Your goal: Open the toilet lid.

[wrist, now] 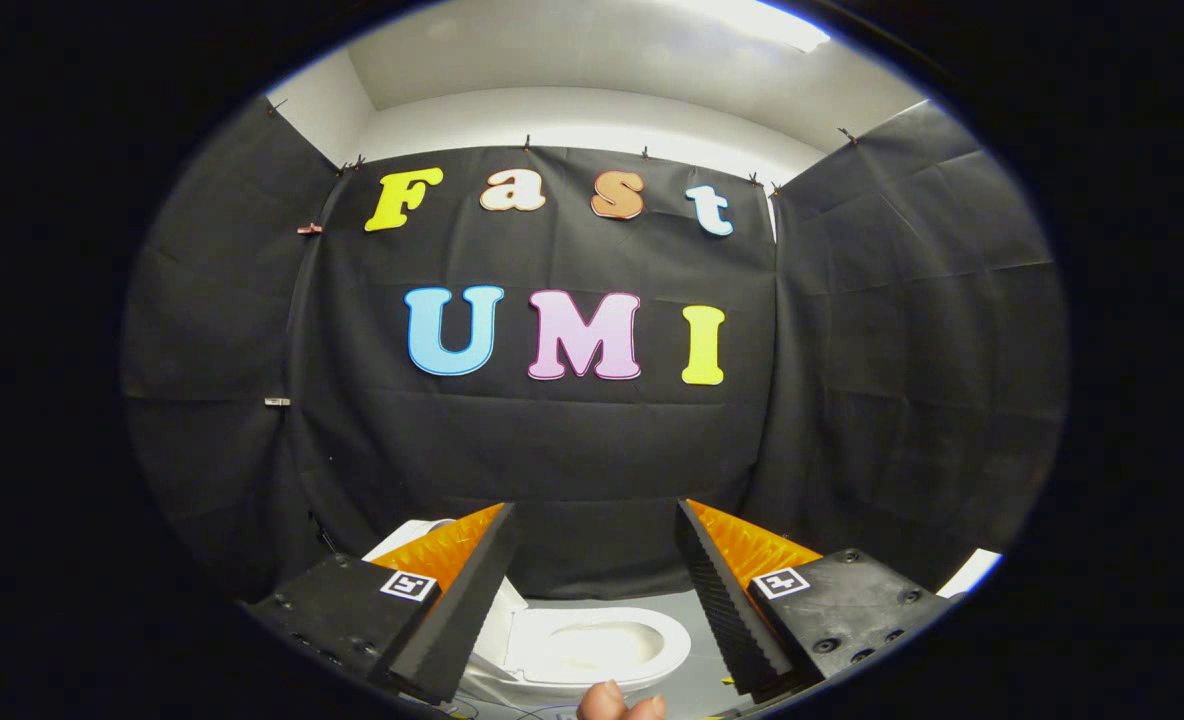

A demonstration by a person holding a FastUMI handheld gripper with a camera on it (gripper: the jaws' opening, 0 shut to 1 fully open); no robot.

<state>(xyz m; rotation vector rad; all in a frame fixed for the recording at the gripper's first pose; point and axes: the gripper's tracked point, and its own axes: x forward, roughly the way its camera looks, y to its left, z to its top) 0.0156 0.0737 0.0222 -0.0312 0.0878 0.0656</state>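
Note:
A white toilet (592,650) stands low on the floor, between and beyond my fingers. Its oval seat ring (667,650) and the pale bowl inside it face up. A white upright part (497,620) rises at the ring's left end, partly hidden by my left finger; I cannot tell whether it is the lid or the tank. More white (417,530) pokes out past that finger's outer side. My gripper (594,508) is open, held well above the toilet, with nothing between its fingers.
Black cloth walls (572,450) close the booth behind and on both sides of the toilet. Grey floor (697,625) lies to the toilet's right. A person's fingertips (617,703) show just under the seat ring. A white edge (972,572) sits beyond my right finger.

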